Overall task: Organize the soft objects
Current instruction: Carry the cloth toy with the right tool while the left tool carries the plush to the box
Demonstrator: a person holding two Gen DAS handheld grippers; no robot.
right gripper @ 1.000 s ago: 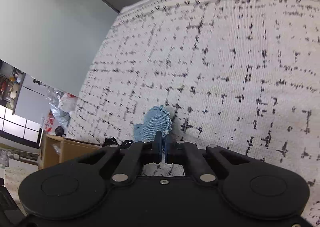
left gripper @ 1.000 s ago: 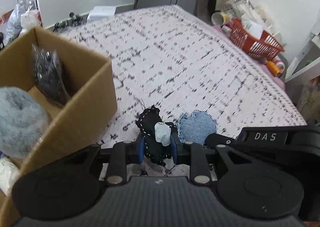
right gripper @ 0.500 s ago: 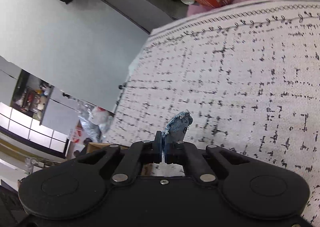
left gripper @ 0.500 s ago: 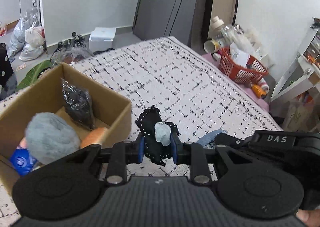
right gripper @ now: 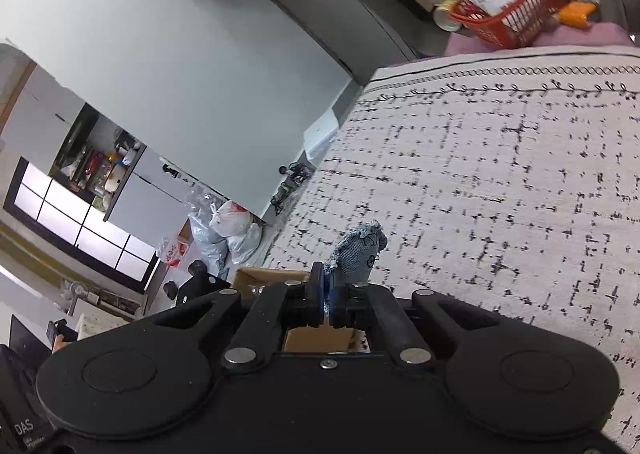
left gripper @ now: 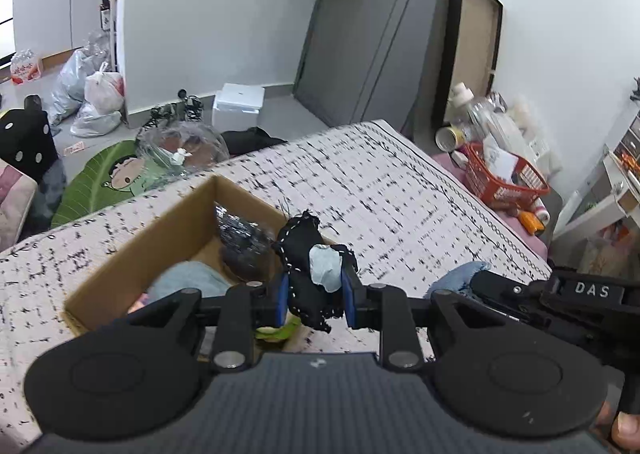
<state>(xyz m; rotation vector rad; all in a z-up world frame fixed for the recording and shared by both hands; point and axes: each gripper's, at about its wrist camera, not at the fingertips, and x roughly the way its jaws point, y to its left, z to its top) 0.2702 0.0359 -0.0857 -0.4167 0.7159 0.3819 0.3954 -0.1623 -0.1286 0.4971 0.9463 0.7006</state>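
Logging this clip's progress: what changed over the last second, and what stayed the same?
Both tools rose off the bed. The right tool lifted the denim heart clear of the bedspread; the left tool carried the black stitched toy toward the cardboard box. Both grips stayed shut.

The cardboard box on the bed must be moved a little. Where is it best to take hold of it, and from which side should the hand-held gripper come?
Probably the top edge of a side wall of the cardboard box, coming from above. The box is open at the top, so its thin upright wall fits between two fingers. Both grippers are busy now: the left hand-held gripper holds the black fabric toy, the right hand-held gripper the denim piece.
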